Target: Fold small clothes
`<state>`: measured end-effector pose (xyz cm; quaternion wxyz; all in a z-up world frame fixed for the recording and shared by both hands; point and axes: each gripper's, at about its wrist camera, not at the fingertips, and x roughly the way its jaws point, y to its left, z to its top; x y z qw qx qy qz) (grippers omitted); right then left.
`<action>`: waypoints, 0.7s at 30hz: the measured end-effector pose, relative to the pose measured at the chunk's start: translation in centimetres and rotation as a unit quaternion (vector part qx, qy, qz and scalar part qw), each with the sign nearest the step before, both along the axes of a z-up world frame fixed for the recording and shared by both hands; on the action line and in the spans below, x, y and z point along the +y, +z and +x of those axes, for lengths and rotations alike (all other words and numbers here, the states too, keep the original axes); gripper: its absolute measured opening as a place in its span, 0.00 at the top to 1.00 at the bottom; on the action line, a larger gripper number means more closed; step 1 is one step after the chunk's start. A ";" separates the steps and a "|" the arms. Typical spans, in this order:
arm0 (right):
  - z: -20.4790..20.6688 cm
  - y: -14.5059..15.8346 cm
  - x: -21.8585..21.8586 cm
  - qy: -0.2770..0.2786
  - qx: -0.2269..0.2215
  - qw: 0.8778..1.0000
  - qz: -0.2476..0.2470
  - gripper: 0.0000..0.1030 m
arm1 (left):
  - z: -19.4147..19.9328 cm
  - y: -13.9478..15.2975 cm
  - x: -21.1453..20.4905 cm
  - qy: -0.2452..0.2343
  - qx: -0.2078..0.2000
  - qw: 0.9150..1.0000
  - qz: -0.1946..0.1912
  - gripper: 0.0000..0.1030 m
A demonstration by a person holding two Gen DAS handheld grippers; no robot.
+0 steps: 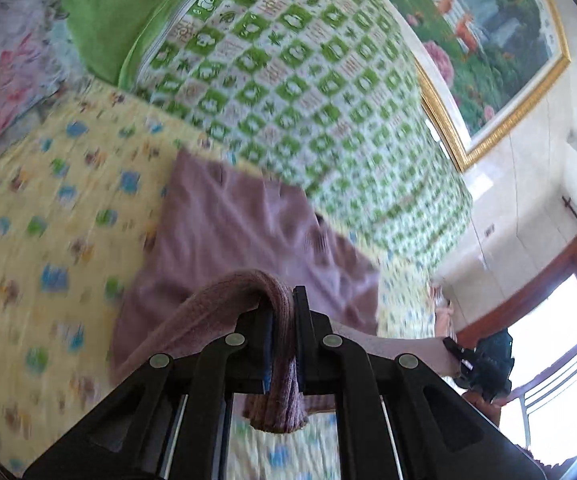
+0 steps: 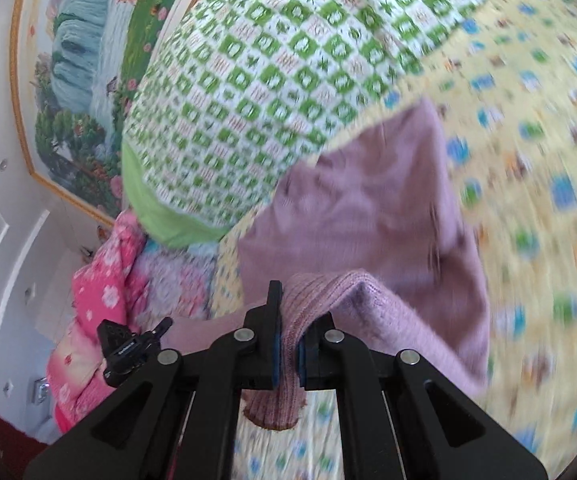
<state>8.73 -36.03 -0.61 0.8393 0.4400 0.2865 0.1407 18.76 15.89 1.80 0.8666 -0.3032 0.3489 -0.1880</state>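
A small mauve knitted sweater [image 1: 240, 224] lies partly on the yellow patterned bedsheet [image 1: 48, 208], its near edge lifted off the bed. My left gripper [image 1: 284, 312] is shut on a ribbed corner of that sweater, which droops below the jaws. In the right wrist view the same sweater [image 2: 372, 200] stretches away from my right gripper [image 2: 288, 320], which is shut on another ribbed corner. The right gripper [image 1: 484, 364] shows at the lower right of the left wrist view, and the left gripper [image 2: 128, 350] at the lower left of the right wrist view. Both views are blurred.
A green-and-white checked quilt [image 1: 288, 80] is heaped just beyond the sweater. A pink floral blanket [image 2: 100, 292] lies at the bed's side. A gold-framed landscape painting [image 1: 488, 40] hangs on the wall, and a window [image 1: 548, 360] is at the right.
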 end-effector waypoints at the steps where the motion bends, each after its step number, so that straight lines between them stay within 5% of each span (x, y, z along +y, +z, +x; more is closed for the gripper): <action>1: 1.9 0.0 -0.5 -0.004 0.000 1.000 -0.003 0.93 | 1.9 -0.2 0.1 0.005 0.000 1.000 -0.002 0.94; 12: 15.2 -3.6 -5.4 -0.022 0.042 0.999 -0.019 0.93 | 16.2 -5.1 -2.0 0.021 0.039 0.998 0.034 0.96; 21: 20.8 -7.8 -7.8 -0.036 0.095 0.994 -0.028 0.93 | 21.7 -9.8 -1.9 0.039 0.074 0.995 0.059 0.96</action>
